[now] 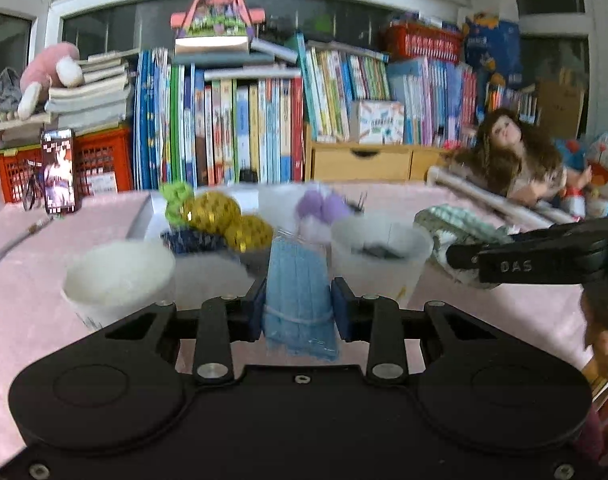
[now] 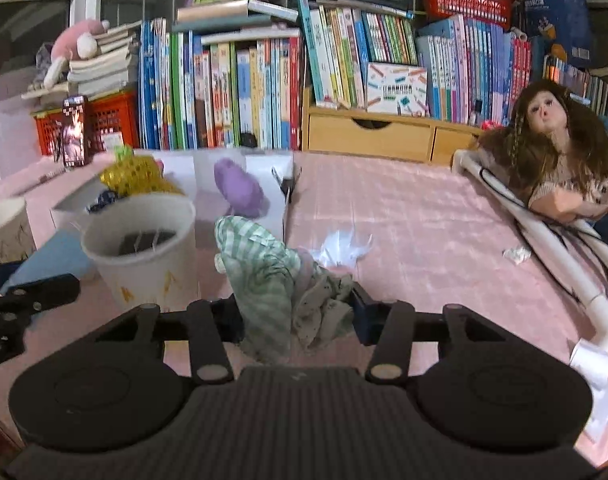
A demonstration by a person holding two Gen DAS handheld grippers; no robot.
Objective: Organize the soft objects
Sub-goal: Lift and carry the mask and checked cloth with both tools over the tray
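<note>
Bookshelf wall behind, pink-covered worktop [image 2: 404, 216] ahead. Left tool [image 1: 297, 304] clenched on light, floppy blue stack of face masks [image 1: 297, 292], gripped mid-pack, lower end drooping. Right tool [image 2: 297, 312] grasping limp green checked cloth bundle [image 2: 263, 276]; bunch it, folds slip. White paper cup [image 2: 143, 248] just ahead-left.

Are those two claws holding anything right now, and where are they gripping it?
Yes. The left claw pinches a pack of blue face masks near its lower end; the right claw clamps a bundle of green checked cloth around its bunched lower part.
</note>
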